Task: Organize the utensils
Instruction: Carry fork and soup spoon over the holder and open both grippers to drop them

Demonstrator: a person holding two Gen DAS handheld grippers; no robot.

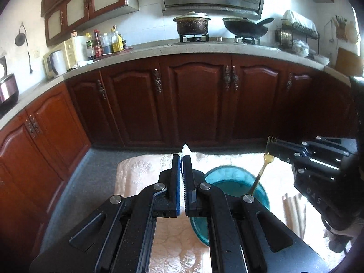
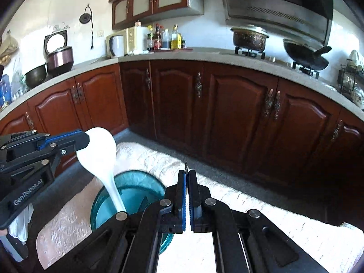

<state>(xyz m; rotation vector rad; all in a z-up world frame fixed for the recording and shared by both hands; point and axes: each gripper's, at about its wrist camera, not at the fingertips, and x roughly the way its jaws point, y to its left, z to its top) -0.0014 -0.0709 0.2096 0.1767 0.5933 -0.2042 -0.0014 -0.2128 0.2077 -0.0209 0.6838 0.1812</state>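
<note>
Spoon [image 2: 97,157] beside "GenRobot.AI" claw [image 2: 87,140]

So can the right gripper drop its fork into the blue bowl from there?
Probably yes. The right gripper holds the gold fork just above the blue bowl, handle pointing down into it. Only the white spoon in the left gripper hangs nearby, to one side.

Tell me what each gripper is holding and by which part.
Left gripper holds the white spoon by its bowl end, handle hanging toward the teal bowl. Right gripper holds the gold fork just below its tines.
</note>
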